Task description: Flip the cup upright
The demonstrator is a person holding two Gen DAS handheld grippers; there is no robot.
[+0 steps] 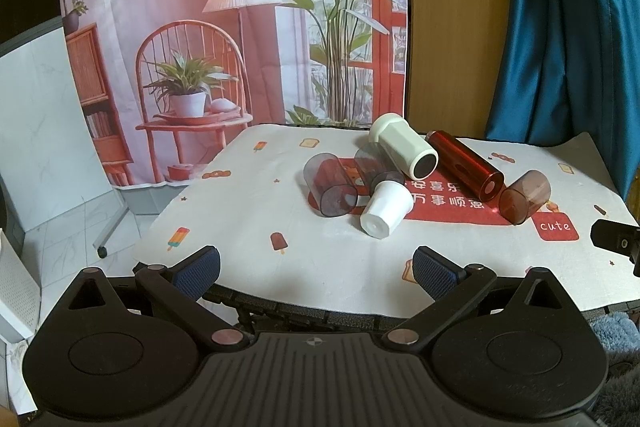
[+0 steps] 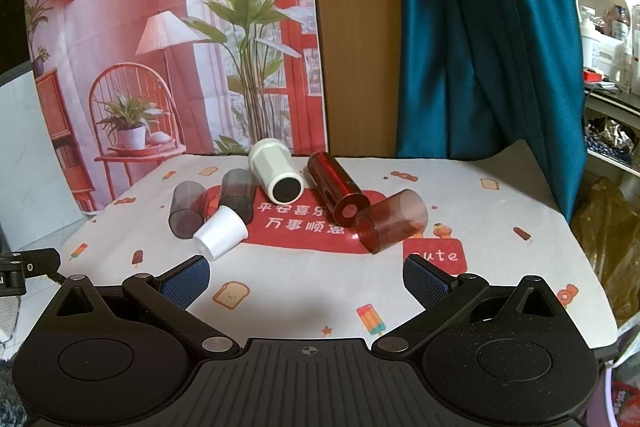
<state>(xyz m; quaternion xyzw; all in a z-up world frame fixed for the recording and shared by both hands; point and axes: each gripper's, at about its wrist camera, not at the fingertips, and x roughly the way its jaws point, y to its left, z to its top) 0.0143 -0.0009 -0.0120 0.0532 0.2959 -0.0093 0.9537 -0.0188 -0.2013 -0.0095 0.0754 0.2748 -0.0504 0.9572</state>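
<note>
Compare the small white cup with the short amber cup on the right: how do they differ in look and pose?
The white cup is opaque and tapered; the amber cup is see-through and nearly straight-walled. The white cup shows its closed base toward the cameras, while which end of the amber cup faces them cannot be told. The white cup lies against a grey see-through cup; the amber cup lies by the dark red tube. Both lie on their sides on the tablecloth, ungripped.

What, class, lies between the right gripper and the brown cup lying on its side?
Nothing visible. Only bare tablecloth separates the open right gripper from the brown cup; the red tube lies beside the cup, behind it, not in the path.
</note>
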